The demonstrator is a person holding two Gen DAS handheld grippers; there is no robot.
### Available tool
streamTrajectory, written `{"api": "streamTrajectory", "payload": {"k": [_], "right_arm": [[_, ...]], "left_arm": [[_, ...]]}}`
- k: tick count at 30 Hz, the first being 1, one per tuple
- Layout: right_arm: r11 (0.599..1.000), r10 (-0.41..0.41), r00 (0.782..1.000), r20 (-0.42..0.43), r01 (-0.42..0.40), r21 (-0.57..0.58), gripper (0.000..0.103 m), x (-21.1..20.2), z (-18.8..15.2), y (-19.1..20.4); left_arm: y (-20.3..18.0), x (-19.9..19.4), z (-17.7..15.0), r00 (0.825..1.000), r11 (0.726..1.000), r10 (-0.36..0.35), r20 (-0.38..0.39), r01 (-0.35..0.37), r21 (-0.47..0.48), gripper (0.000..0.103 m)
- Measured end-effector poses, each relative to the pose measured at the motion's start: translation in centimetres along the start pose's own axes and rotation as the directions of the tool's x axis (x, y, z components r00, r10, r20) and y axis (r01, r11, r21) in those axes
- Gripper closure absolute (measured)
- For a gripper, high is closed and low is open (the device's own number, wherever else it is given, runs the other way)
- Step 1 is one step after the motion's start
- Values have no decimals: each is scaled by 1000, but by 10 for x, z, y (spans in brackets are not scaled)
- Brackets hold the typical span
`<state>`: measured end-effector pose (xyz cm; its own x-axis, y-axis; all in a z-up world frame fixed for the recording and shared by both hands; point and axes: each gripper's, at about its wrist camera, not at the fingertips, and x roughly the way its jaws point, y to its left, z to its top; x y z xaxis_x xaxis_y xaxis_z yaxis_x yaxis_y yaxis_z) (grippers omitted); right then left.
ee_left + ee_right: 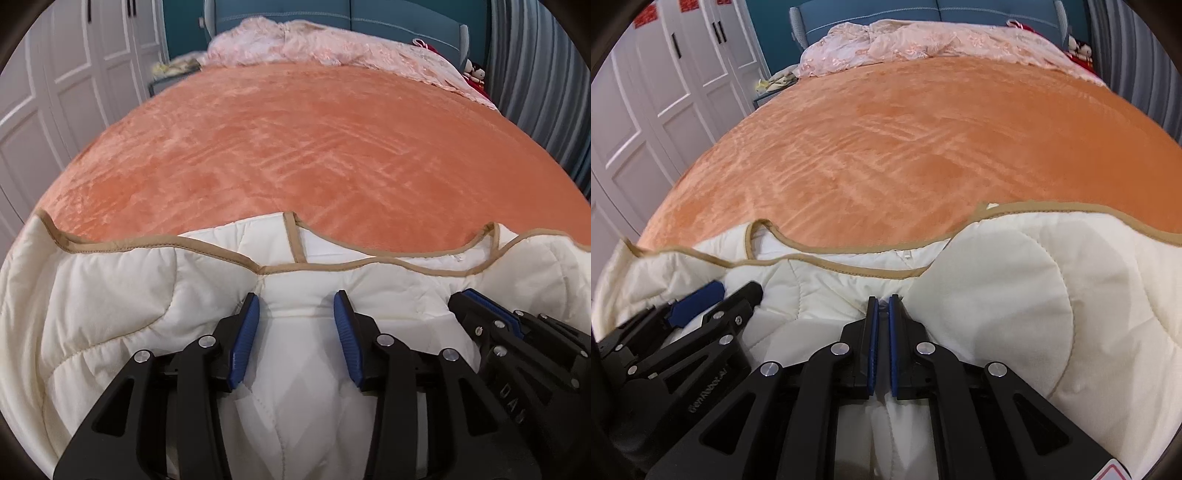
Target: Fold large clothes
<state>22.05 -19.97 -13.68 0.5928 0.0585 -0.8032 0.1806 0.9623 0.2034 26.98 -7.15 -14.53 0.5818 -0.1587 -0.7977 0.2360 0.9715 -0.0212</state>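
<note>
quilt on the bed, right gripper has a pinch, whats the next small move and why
Probably shut the left gripper on the cream quilt. Its jaws stand open around a raised fold, while the right gripper is already shut on the quilt; both need a hold before lifting it over the orange blanket.

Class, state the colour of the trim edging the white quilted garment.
Tan trim, clearest in the left wrist view.

Both tools are matte black plastic linkages with triangular cut-outs and round silver pivot screws. The left gripper (297, 302) carries ribbed blue pads (243, 343) on its inner faces, as does the right gripper (882, 299). Raised lettering runs along one black arm at 8 o'clock in the right wrist view, partly unreadable
</note>
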Motion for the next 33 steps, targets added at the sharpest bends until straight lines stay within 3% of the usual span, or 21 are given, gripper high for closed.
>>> {"api": "streamTrajectory", "payload": {"k": [1, 2, 3, 5, 10, 14, 20, 25, 33], "right_arm": [[1000, -14, 1000, 4, 14, 28, 99, -9, 3, -3], [996, -44, 998, 48, 40, 77, 85, -29, 4, -9], [991, -65, 993, 94, 54, 119, 81, -47, 3, -12], [986, -40, 991, 130, 18, 165, 73, -80, -5, -17], [989, 79, 996, 52, -85, 123, 73, -119, -49, 4], [991, 104, 995, -2, -104, 88, 74, -122, -77, 26], [998, 62, 997, -49, -60, 35, 74, -111, -105, 48], [999, 43, 997, -64, -42, 8, 75, -104, -114, 49], [999, -4, 998, -59, 2, -38, 75, -93, -121, 53]], "left_arm": [[7, -8, 4, 1000, 999, -24, -20, 24, -21, 59], [14, -15, 6, 999, 999, -32, -24, 31, -41, 51], [25, -29, 6, 999, 997, -29, -14, 28, -70, 35], [47, -60, -1, 1000, 992, -21, 20, 24, -122, 28], [82, -107, -33, 998, 975, -67, -4, 64, -213, 28], [87, -126, -61, 998, 972, -57, -21, 51, -228, 28], [70, -133, -91, 998, 980, -45, -55, 33, -196, 28], [54, -126, -106, 998, 992, 30, -62, -38, -118, 27], [43, -114, -118, 995, 994, 87, -44, -90, -67, 21]]}}
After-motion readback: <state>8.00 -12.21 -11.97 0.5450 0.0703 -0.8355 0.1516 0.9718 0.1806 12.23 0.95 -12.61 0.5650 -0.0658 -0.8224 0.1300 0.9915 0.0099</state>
